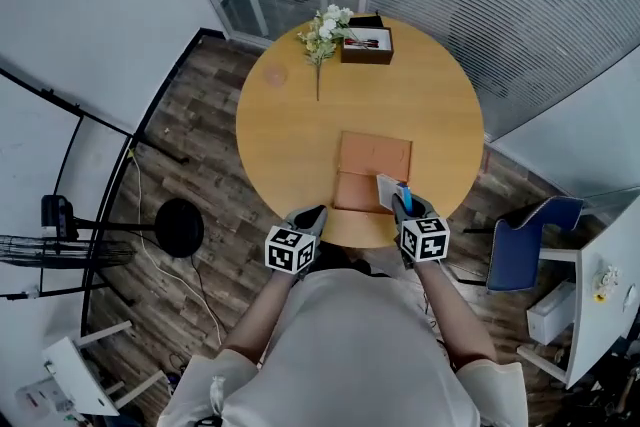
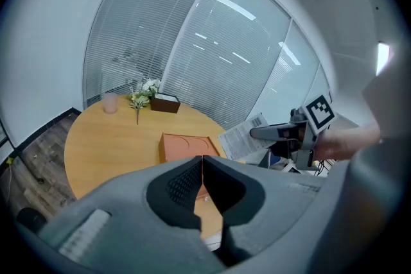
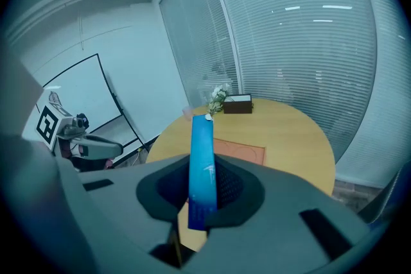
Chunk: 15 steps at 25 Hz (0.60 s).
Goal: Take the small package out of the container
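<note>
right gripper view has the right gripper (image 3: 204, 189) clamped on a small flat blue package (image 3: 201, 151), which stands on edge between its jaws, held in the air clear of the container. the left gripper (image 2: 202, 167) has its jaws pressed together, nothing in them. below lies the flat orange cardboard container (image 1: 374, 156) on a round wooden table (image 1: 290, 135); a white flower sprig (image 1: 325, 30) and a dark brown box (image 1: 367, 46) sit at the far edge.

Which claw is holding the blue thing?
The right claw, the one on the right in the head view: it pinches the thin blue package. The left claw is shut with nothing in it.
</note>
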{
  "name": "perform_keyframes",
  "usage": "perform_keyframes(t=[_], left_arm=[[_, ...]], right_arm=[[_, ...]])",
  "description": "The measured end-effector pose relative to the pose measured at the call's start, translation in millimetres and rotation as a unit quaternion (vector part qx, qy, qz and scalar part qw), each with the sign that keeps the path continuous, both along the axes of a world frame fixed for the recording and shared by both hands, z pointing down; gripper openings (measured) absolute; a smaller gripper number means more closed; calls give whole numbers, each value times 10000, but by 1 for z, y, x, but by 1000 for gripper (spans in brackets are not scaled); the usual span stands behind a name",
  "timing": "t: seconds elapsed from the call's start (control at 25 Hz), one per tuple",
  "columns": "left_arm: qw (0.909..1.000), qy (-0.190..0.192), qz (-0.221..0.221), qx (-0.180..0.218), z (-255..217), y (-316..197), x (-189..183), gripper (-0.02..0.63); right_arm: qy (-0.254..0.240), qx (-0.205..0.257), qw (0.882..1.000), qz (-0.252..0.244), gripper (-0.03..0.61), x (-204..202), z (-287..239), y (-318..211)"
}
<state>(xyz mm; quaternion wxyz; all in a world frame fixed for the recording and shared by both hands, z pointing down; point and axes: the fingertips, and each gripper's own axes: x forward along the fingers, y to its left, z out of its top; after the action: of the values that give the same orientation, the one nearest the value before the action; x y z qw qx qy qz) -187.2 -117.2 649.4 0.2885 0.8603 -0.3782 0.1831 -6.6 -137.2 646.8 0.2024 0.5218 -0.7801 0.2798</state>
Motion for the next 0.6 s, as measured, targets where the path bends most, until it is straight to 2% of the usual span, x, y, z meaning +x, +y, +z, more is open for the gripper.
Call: perform_keyframes(t=[0.28,0.6], left_arm=[[9995,141,-60,259,-44,41,27,19],[9953,156,-60,950,-114,55,40,20]], right_arm=[[135,755,9970,-124,49,29,-60,40],[132,1418,9897,-108,51,54,-119,65]])
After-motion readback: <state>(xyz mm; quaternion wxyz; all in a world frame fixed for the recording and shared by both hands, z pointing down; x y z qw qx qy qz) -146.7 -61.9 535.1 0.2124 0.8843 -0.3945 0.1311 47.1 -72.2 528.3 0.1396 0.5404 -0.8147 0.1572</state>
